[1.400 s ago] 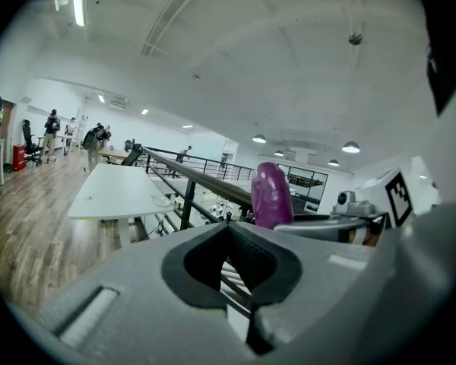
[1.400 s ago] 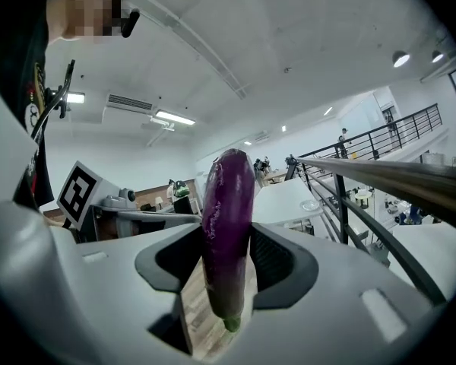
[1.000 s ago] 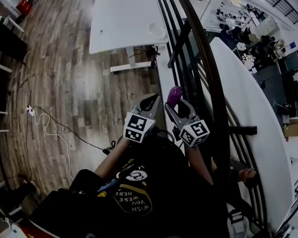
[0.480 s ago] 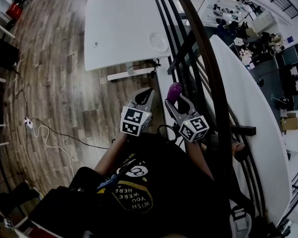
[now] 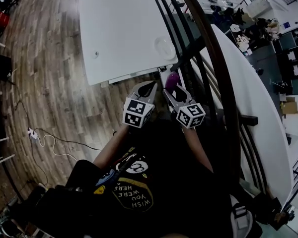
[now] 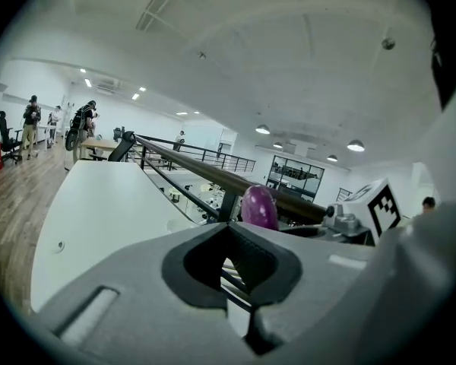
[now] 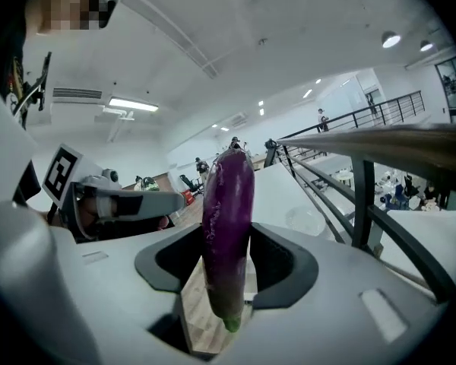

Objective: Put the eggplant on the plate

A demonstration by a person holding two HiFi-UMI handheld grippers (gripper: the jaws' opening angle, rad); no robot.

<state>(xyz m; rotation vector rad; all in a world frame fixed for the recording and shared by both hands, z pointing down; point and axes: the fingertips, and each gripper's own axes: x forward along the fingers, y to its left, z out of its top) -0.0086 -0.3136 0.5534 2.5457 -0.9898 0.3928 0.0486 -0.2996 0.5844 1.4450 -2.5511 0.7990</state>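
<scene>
- Left tongs [image 6: 229,226] – tips pressed together, nothing between them, held level beside the other pair and idle.
- Worktop [image 5: 119,29] – white and broad, lying ahead of both hands across a strip of wooden floor.
- Plate [image 5: 165,46] – pale, near the worktop's near corner by the dark railing [image 5: 208,58]; it looks empty, and it is the only container in sight.
- Eggplant [image 7: 229,188] – in the air, well short of the plate, standing upright with its green stem end hanging below the pads and most of its length above them.
- Right tongs [image 7: 228,230] – pinching the eggplant low on its body, jaws spread wide around it.
- Handling, as I judge it: light and fairly firm, but the glossy skin is slick and the low hold leaves it top-heavy, so it may pivot or slip. A hold nearer the middle would be steadier; it should be laid down on its side, not dropped.
</scene>
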